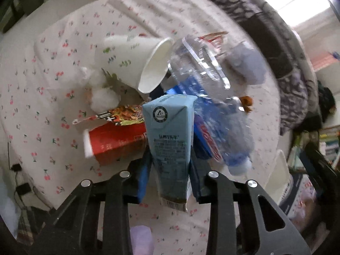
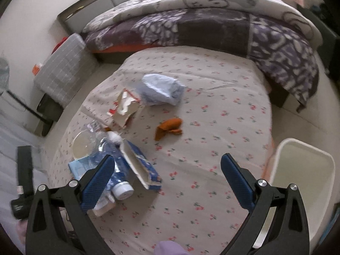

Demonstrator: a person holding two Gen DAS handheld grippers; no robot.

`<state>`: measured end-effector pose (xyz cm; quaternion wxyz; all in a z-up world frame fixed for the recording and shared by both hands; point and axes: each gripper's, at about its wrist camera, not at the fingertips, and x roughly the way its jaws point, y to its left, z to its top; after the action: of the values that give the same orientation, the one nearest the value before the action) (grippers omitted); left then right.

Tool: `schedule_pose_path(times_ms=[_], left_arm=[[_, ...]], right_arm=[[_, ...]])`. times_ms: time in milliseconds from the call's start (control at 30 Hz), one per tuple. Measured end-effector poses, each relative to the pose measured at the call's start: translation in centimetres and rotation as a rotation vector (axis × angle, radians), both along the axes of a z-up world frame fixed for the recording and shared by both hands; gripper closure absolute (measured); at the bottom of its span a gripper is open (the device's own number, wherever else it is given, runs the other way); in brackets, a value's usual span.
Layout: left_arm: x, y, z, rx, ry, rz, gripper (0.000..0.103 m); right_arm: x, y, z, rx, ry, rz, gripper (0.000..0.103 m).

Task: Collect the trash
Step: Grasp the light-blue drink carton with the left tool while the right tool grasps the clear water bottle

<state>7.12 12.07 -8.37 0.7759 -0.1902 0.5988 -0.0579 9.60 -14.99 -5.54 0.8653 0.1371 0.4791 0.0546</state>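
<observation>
Left wrist: my left gripper (image 1: 170,165) clamped on blue carton (image 1: 170,136), pads pressing both sides; bottle (image 1: 204,89), cup (image 1: 136,61), red box (image 1: 114,142) just beyond on sheet (image 1: 53,85).

Right wrist: my right gripper (image 2: 167,182) wide open, empty, over sheet; bottle cap (image 2: 122,190) just beside left pad; orange scrap (image 2: 167,127) ahead; bin (image 2: 301,170) at right.

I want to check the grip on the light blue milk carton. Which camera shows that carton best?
The left wrist view: the light blue milk carton fills the centre, upright between the left gripper pads, which press its sides. The right wrist view shows only a light blue corner behind the plastic bottle.
</observation>
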Motion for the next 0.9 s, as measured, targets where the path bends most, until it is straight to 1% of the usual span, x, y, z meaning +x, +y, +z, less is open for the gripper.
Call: schedule_pose_path(times_ms=[33,133,200,300,433,533,600,667,767,867,900], left_arm=[[0.2,0.3,0.4,-0.005,-0.02,-0.003,0.072],[-0.7,2.4,3.0,-0.005,-0.117,0.005,0.072],[-1.4,4.1,4.8,0.021,-0.19,0.031,0.072],[-0.9,6.0,6.0,0.053,-0.25,0.073,0.072],[0.1,6.7,6.3,0.074,-0.268,0.095,0.072],[0.9,6.6,6.2,0.085,-0.268,0.082,0.072],[1.2,6.2,6.1,0.108,-0.278,0.07,0.072],[1.4,6.0,6.2,0.134,-0.294,0.06,0.072],[1.5,5.8,6.4,0.152,-0.309,0.051,0.072],[1.7,5.8,6.3,0.16,-0.313,0.046,0.071],[1.7,5.8,6.3,0.164,-0.313,0.045,0.071]], right_arm=[[0.2,0.6,-0.1,-0.006,-0.002,0.014,0.006],[1.3,2.8,-0.6,-0.02,0.0,0.068,0.006],[1.9,4.5,-1.0,-0.031,0.002,0.118,0.006],[2.5,7.4,-1.5,-0.079,-0.011,0.199,0.006],[2.9,11.1,-2.2,-0.163,-0.04,0.293,0.006],[3.3,13.3,-3.2,-0.231,-0.044,0.341,0.006],[3.5,14.3,-3.8,-0.26,-0.043,0.36,0.006],[3.8,15.1,-4.2,-0.275,-0.044,0.37,0.006],[4.3,15.5,-4.7,-0.271,-0.042,0.371,0.006],[4.6,15.6,-5.2,-0.265,-0.036,0.371,0.01],[4.8,15.7,-5.5,-0.266,-0.029,0.373,0.018]])
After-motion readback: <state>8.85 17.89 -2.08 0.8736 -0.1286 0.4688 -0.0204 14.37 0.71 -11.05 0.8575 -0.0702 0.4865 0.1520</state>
